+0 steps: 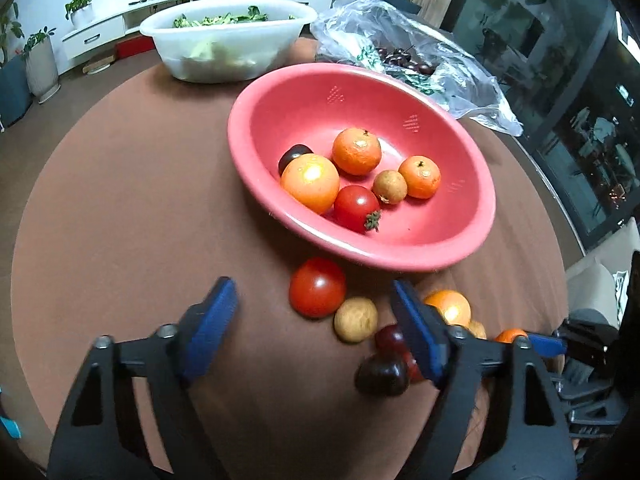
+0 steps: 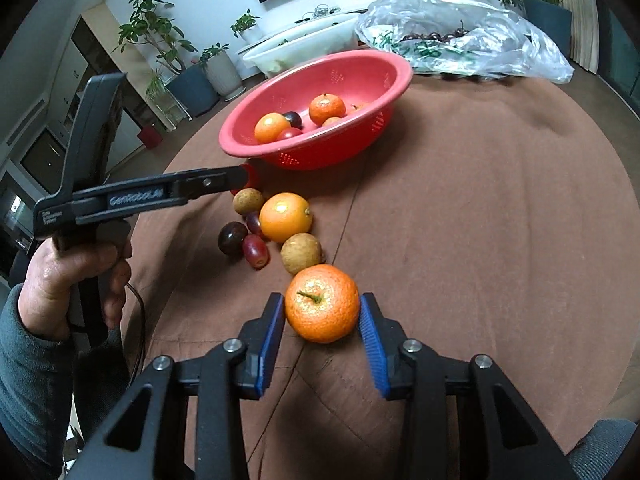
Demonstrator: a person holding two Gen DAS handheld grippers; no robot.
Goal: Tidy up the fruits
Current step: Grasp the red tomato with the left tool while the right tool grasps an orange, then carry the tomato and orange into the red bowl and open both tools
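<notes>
my right gripper (image 2: 322, 320) clamps the near tangerine (image 2: 322, 303) — next i lift it to the red colander (image 2: 400, 70) — left gripper (image 1: 316, 316) open, empty.

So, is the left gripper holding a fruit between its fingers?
No, the left gripper stands open over the table with nothing pressed between its blue pads; the tomato just lies ahead of it.

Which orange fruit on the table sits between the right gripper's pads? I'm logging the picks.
The stemmed tangerine, nearest the camera and held by the right gripper; the smooth orange lies farther off, among the grapes.
</notes>
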